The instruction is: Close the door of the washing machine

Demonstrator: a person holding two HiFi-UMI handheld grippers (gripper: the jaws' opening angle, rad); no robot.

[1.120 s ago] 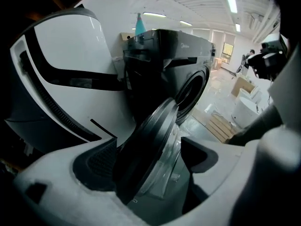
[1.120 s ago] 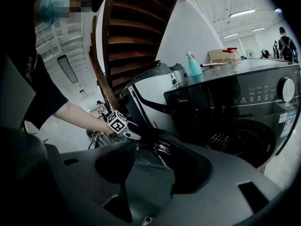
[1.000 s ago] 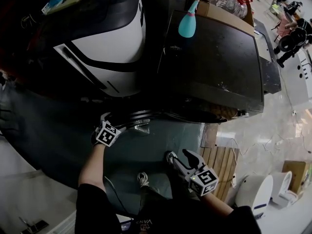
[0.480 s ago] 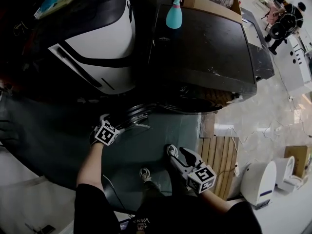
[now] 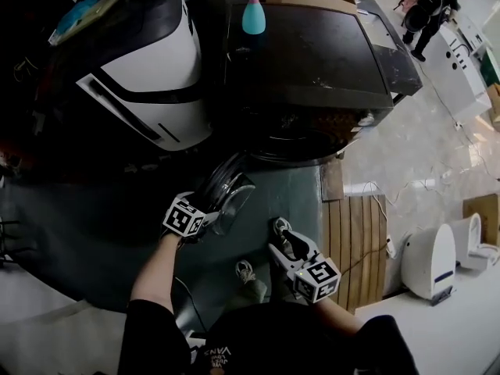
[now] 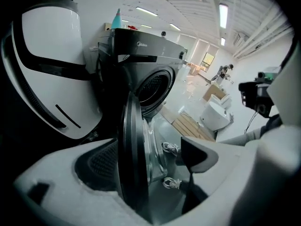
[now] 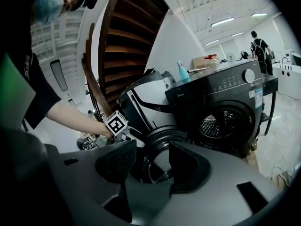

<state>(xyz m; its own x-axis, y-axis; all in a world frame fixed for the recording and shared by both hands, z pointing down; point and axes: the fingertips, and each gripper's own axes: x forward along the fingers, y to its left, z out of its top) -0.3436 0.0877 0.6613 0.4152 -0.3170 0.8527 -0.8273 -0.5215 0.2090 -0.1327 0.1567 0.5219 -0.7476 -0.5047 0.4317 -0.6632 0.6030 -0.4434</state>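
Left gripper view: left gripper [image 6: 153,149] straddles the door [image 6: 131,135] rim, jaws apart, not clamped. A hasty push could let the door slip free or bounce back unlatched. Right gripper [image 7: 153,157] hangs released, empty.

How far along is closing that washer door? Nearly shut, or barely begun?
Barely begun. Done: the left gripper straddles the rim of the door with open jaws. In hand: the door stands swung well out from the drum opening. Left: swing it back against the washing machine until it latches. The right gripper hangs open and empty.
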